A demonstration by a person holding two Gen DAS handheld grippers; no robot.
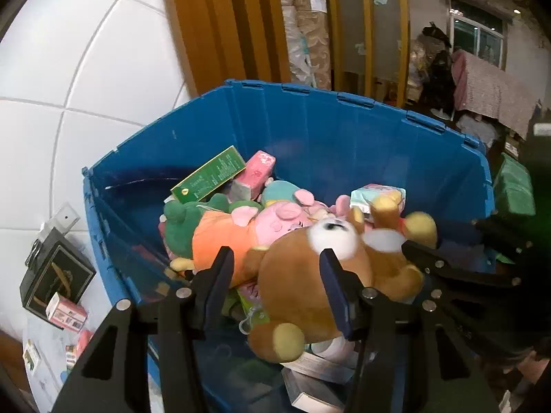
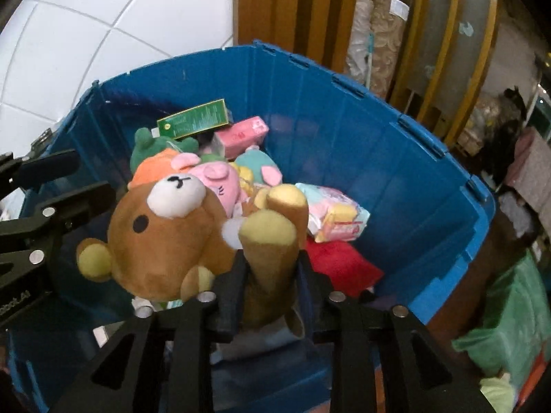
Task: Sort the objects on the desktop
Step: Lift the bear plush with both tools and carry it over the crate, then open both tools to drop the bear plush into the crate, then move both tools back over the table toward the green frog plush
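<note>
A brown bear plush [image 2: 172,234] hangs over the open blue bin [image 2: 344,79]. My right gripper [image 2: 270,261] is shut on one of its legs, which fills the gap between both fingers. In the left wrist view the bear [image 1: 292,292] lies partly between and behind the fingers of my left gripper [image 1: 277,265], which stands open and grips nothing. From the right wrist view the left gripper [image 2: 93,175] sits just left of the bear's head. Inside the bin lie an orange plush [image 1: 220,237], a pink plush [image 1: 282,220], a green box [image 1: 210,175] and a pink pack [image 1: 256,168].
A red cloth [image 2: 341,265] and a pastel pack [image 2: 337,216] lie at the bin's right side. Left of the bin, a black box [image 1: 55,275] and small cartons [image 1: 65,313] sit on a white surface. A green bag [image 2: 509,320] stands to the right. Tiled wall and wooden panels rise behind.
</note>
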